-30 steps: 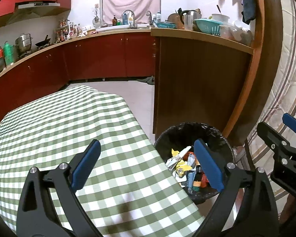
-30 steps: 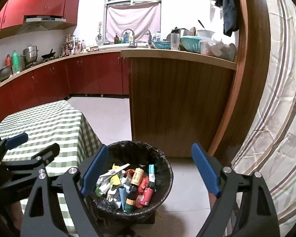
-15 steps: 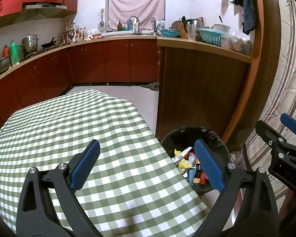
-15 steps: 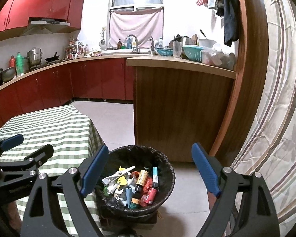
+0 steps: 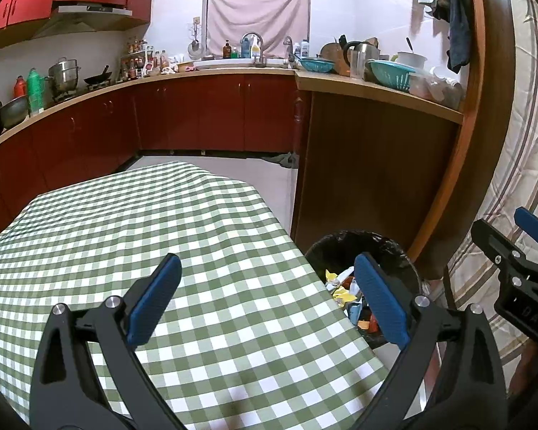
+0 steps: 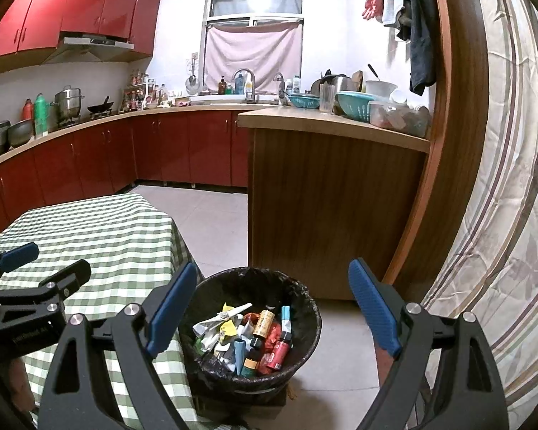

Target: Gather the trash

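The right claw (image 6: 269, 304) is held wide open with nothing between its blue pads, and it is aimed down over the bin (image 6: 310, 308), which sits on the floor just ahead of and below it. The left claw (image 5: 265, 295) is likewise spread wide and empty; beneath it lies only the checked tablecloth (image 5: 161, 236), on which no litter can be made out in either view.

The trash (image 6: 249, 335) is already gathered: it is seen heaped in the bin, directly between the right claw's pads as the camera looks. From this the task is judged to be at or near its end, with the last drop made and no item left in hand. What is called for next is probably a check of the table, and of the floor around the bin, for anything missed.

The bin is lined with a black bag and is roughly half filled. Within it are small bottles, one red and one dark with a yellow label, tubes, crumpled white and yellow wrappers and a pale blue piece. It stands just beside the table's corner, and the wooden counter (image 6: 326, 215) rises behind it.
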`<state>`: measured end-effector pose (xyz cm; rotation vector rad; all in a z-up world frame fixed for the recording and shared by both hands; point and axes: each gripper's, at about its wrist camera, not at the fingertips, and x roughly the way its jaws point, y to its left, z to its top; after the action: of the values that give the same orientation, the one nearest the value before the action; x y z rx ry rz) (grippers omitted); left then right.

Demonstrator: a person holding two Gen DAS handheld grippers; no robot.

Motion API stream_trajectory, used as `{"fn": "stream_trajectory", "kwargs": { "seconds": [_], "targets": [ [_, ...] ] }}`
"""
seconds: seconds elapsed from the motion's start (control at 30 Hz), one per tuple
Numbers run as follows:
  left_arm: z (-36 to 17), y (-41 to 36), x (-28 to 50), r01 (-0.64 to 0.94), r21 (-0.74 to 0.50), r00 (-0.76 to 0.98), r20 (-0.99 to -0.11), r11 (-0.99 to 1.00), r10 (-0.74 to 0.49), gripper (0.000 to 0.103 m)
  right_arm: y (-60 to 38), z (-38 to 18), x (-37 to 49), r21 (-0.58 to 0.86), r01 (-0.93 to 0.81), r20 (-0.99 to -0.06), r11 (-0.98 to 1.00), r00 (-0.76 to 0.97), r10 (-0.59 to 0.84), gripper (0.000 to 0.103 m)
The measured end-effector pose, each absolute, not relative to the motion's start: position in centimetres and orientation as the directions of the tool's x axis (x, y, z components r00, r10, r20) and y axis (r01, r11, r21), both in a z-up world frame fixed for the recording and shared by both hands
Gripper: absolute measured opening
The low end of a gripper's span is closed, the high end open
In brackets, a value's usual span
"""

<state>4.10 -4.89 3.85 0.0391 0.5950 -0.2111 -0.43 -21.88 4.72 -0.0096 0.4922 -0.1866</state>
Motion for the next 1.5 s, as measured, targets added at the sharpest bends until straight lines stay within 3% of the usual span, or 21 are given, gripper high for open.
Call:
{"fn": "stream_trajectory", "kwargs": {
  "seconds": [1.5],
  "targets": [
    [3.91, -4.48, 3.85, 0.200, -0.032, 0.809, -0.558, 0.979, -0.183, 0.095, -21.80, 4.80, -0.47, -0.051, 0.176, -0.470, 0.983, 0.864, -0.179, 0.084]
  ]
}}
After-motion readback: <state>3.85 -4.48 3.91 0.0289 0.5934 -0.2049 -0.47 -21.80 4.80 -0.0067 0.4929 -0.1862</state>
